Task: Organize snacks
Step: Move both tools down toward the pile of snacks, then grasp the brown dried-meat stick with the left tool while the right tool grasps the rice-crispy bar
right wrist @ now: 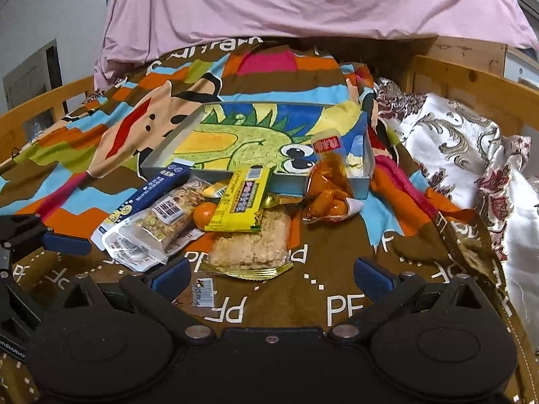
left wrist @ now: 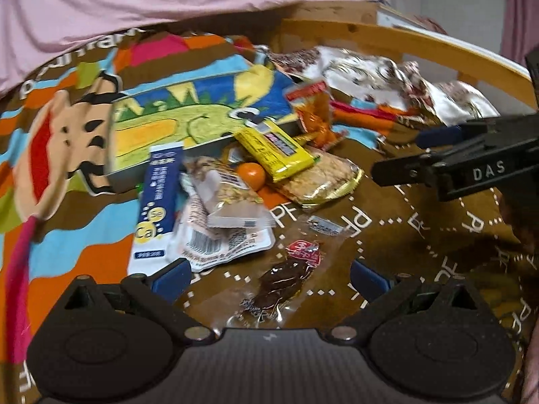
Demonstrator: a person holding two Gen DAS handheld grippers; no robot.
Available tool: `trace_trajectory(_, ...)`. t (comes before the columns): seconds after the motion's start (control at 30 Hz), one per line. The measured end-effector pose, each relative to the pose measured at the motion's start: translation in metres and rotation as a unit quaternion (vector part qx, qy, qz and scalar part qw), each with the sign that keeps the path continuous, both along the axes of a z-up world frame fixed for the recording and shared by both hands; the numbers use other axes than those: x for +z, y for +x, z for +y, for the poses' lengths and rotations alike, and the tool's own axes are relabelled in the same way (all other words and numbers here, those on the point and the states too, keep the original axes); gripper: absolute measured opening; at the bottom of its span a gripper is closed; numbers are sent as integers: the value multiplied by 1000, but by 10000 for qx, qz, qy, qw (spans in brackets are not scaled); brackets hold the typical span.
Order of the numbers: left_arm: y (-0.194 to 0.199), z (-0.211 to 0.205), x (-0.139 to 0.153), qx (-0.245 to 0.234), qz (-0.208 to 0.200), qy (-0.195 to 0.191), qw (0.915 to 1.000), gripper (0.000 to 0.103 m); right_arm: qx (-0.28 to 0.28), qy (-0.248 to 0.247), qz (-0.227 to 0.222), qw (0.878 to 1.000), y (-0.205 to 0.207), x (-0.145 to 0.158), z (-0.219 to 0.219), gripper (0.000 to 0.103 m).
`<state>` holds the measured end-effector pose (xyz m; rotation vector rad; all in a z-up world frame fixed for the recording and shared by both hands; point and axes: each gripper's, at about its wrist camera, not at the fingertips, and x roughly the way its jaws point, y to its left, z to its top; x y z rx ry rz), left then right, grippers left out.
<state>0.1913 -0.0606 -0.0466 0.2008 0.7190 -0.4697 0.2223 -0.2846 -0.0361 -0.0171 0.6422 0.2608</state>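
left gripper (left wrist: 267, 277): low over the brown blanket (left wrist: 421, 245), fingers spread wide, nothing between them
right gripper (right wrist: 273, 274): level, aimed at the snack pile, fingers wide apart, empty; in the left view it reaches in from the right (left wrist: 417, 155)
tray (right wrist: 188, 141): shallow box with a dinosaur print, straight ahead of the right gripper beyond the pile; bare inside apart from the orange snack bag (right wrist: 328, 181) leaning over its near right corner
dark snack pack (left wrist: 286, 281): clear wrapper, red label, flat on the blanket right between the left gripper's fingers, untouched
yellow bar (right wrist: 241, 200): top of the pile, propped on the tray's front edge
rice cracker pack (right wrist: 251, 247): just ahead of the right gripper, under the yellow bar
tangerine (right wrist: 203, 213): left of the yellow bar, wedged among packs
blue tube box (left wrist: 156, 202): ahead-left of the left gripper, beside the nut bar packs (left wrist: 222, 198)
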Motion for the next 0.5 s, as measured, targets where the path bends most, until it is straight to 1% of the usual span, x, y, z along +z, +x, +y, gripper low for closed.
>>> trace_trajectory(0.1,7,-3,-4,-292,52,146,9995,103,3,-1,64,10000,6,-5,1,102)
trace_trajectory(0.2,15,-4,-9,-508,165,234,9983,103,42,-84,14,10000,10,-9,4,102)
trace_trajectory(0.33,23,-3,-16,-875,464,105,9950,103,159,-256,-96,9995,15,-15,9,102)
trace_trajectory(0.5,33,-5,-26,-1082,742,100,9913,102,369,-479,-202,9980,26,-26,22,102)
